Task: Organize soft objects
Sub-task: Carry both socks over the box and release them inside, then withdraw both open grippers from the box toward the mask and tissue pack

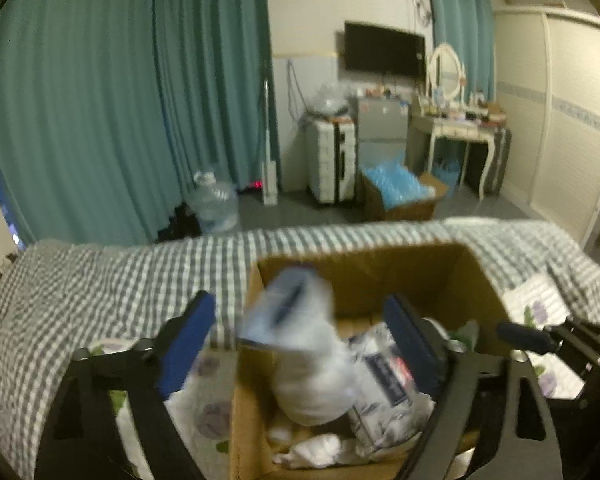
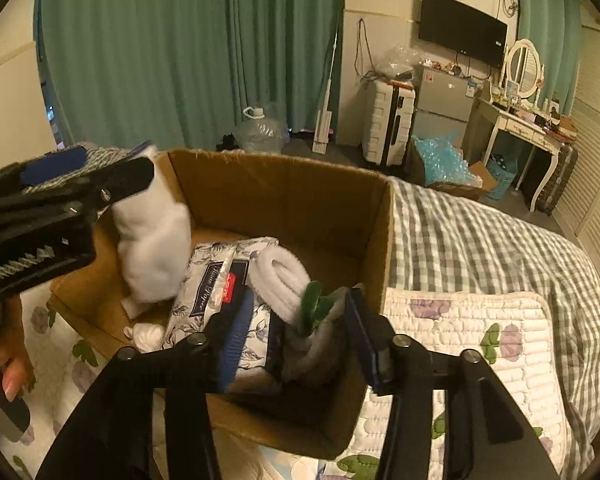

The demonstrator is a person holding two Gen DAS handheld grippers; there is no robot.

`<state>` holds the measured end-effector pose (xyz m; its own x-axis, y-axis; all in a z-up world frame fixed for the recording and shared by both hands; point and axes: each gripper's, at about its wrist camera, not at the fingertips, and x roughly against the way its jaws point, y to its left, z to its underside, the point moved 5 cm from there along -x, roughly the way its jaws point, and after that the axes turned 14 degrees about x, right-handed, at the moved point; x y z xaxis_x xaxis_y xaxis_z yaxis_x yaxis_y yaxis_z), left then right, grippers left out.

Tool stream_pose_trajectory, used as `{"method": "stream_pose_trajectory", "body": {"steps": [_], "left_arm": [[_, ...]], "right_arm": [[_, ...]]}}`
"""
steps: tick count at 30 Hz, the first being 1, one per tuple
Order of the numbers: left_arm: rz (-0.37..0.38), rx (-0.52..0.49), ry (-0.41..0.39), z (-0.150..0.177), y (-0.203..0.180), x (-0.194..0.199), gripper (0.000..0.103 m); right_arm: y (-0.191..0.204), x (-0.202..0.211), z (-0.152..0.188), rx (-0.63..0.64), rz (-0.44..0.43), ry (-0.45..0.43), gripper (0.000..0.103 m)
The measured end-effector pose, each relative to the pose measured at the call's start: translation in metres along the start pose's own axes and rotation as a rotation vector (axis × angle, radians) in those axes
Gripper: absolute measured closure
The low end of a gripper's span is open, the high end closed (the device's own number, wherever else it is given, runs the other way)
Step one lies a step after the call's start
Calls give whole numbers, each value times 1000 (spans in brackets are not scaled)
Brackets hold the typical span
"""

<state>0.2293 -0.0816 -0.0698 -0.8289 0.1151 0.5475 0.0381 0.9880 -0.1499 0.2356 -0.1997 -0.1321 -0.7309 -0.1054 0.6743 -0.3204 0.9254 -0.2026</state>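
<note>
The left gripper (image 1: 300, 344) gapes wide above the box (image 2: 284, 196), a blurred white bundle (image 1: 308, 364), perhaps falling, between its fingers. The right gripper (image 2: 296, 336) spreads wide too, hiding part of the tissue pack (image 2: 216, 288).

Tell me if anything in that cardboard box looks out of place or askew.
The white bag looks odd: it stands tilted against the cardboard box wall, blurred between open jaws as if just dropped, while the tissue pack and rolled towel lie flat.
</note>
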Motion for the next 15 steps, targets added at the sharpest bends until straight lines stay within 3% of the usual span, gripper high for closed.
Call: {"method": "stream_pose_trajectory", "body": {"steps": [3, 8, 15], "left_arm": [[8, 3, -53, -11, -1, 14, 11], [13, 46, -67, -25, 4, 29, 11], [15, 39, -96, -37, 11, 59, 11]], "right_arm": [[-3, 13, -2, -10, 7, -27, 50], [-11, 37, -11, -32, 28, -79, 31], [-17, 78, -21, -38, 70, -144, 12]]}}
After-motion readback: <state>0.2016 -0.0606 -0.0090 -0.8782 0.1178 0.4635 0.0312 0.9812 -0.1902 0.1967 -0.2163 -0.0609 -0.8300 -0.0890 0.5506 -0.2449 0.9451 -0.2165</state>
